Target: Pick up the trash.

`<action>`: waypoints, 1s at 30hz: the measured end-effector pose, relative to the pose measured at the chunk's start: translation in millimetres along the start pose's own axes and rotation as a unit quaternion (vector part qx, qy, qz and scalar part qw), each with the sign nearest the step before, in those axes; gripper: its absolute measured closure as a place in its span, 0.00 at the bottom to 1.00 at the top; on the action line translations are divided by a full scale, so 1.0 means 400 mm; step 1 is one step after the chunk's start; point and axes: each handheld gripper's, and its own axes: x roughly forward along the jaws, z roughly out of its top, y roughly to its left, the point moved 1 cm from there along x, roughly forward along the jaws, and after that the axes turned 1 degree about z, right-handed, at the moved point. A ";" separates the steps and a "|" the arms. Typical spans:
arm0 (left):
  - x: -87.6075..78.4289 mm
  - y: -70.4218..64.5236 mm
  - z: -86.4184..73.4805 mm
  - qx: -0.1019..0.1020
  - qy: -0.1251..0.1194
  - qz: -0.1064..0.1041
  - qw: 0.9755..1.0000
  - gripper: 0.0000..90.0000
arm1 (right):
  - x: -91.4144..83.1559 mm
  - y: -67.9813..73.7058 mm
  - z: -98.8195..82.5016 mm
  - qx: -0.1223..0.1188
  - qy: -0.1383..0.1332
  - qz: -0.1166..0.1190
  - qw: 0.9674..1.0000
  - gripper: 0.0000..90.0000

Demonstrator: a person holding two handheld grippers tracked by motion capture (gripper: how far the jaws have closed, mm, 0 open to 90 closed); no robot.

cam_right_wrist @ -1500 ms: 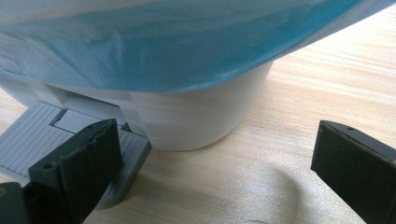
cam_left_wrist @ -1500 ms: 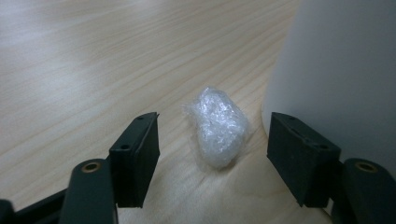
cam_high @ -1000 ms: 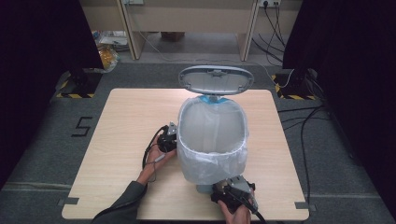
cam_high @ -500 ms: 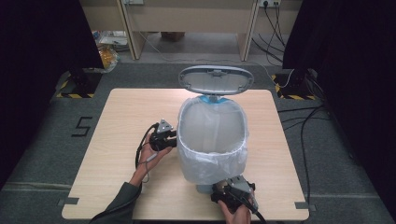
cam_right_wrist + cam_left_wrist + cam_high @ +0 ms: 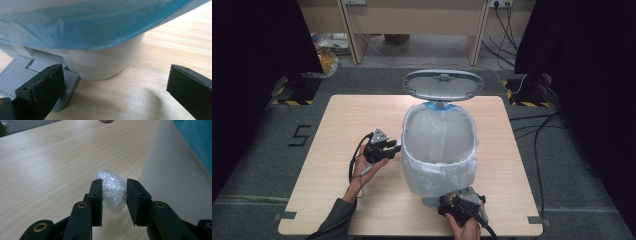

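On the wooden worktop (image 5: 337, 150), my left hand-held gripper (image 5: 396, 147) clamps a crumpled ball of clear plastic wrap (image 5: 113, 190) above the boards, just beside the lined pedal bin (image 5: 439, 150) with its lid (image 5: 443, 85) raised. My right hand-held gripper (image 5: 112, 92) gapes wide at the bin's foot pedal (image 5: 22, 72).

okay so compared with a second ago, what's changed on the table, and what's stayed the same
The left gripper, shut on a crumpled ball of clear plastic wrap, has shifted a little away from the person and nearer the rim of the pedal bin. The right gripper, jaws open, stays at the pedal at the bin's foot. The bin, its raised lid and its liner bag are where they were.
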 end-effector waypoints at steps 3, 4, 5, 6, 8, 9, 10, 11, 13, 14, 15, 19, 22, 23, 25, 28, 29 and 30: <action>-0.007 0.003 -0.003 0.001 0.001 0.002 1.000 0.74 | 0.002 0.003 0.007 0.001 0.008 -0.004 1.000 0.02; -0.010 0.004 -0.005 0.000 0.001 0.003 1.000 0.74 | 0.002 0.003 0.007 0.001 0.008 -0.004 1.000 0.02; -0.014 0.006 -0.005 0.001 0.002 0.003 1.000 0.74 | 0.004 0.001 0.010 -0.004 0.010 -0.003 1.000 0.02; -0.022 0.006 -0.006 0.002 0.001 0.004 1.000 0.74 | 0.011 0.001 0.017 -0.003 0.012 -0.003 1.000 0.01; -0.030 0.006 -0.006 0.003 -0.001 0.005 1.000 0.74 | 0.014 -0.002 0.020 -0.009 0.013 -0.004 1.000 0.01; -0.034 0.007 -0.005 0.004 -0.001 0.006 1.000 0.74 | 0.023 -0.002 0.027 -0.007 0.010 -0.005 1.000 0.01; -0.039 0.007 -0.005 0.003 -0.002 0.006 1.000 0.74 | 0.031 -0.004 0.034 -0.008 0.013 -0.006 1.000 0.01; -0.043 0.008 -0.005 0.005 -0.002 0.006 1.000 0.74 | 0.031 -0.004 0.034 -0.008 0.013 -0.006 1.000 0.01; -0.052 0.010 -0.005 0.001 -0.007 0.007 1.000 0.74 | 0.041 -0.007 0.041 -0.007 0.015 -0.003 1.000 0.01; -0.059 0.011 -0.004 0.001 -0.009 0.008 1.000 0.74 | 0.050 -0.006 0.048 -0.007 0.012 -0.006 1.000 0.01; -0.059 0.011 -0.004 0.001 -0.009 0.008 1.000 0.74 | 0.050 -0.006 0.048 -0.007 0.012 -0.006 1.000 0.01; -0.073 0.010 0.001 0.001 -0.014 0.004 1.000 0.74 | 0.064 -0.009 0.058 -0.009 0.012 -0.006 1.000 0.01; -0.074 0.011 0.000 -0.002 -0.012 -0.001 1.000 0.74 | 0.068 -0.009 0.062 -0.011 0.010 -0.008 1.000 0.01; -0.074 0.012 -0.001 -0.001 -0.011 -0.001 1.000 0.74 | 0.071 -0.008 0.064 -0.013 0.009 -0.009 1.000 0.01; -0.074 0.012 -0.003 -0.002 -0.009 -0.001 1.000 0.74 | 0.074 -0.009 0.067 -0.015 0.010 -0.007 1.000 0.01; -0.080 0.014 -0.001 -0.006 -0.008 -0.003 1.000 0.74 | 0.081 -0.013 0.072 -0.016 0.011 -0.002 1.000 0.01; -0.082 0.014 0.000 -0.007 -0.009 -0.003 1.000 0.74 | 0.081 -0.013 0.072 -0.016 0.011 -0.002 1.000 0.01; -0.085 0.014 0.002 -0.008 -0.009 -0.003 1.000 0.74 | 0.083 -0.013 0.074 -0.018 0.009 -0.003 1.000 0.01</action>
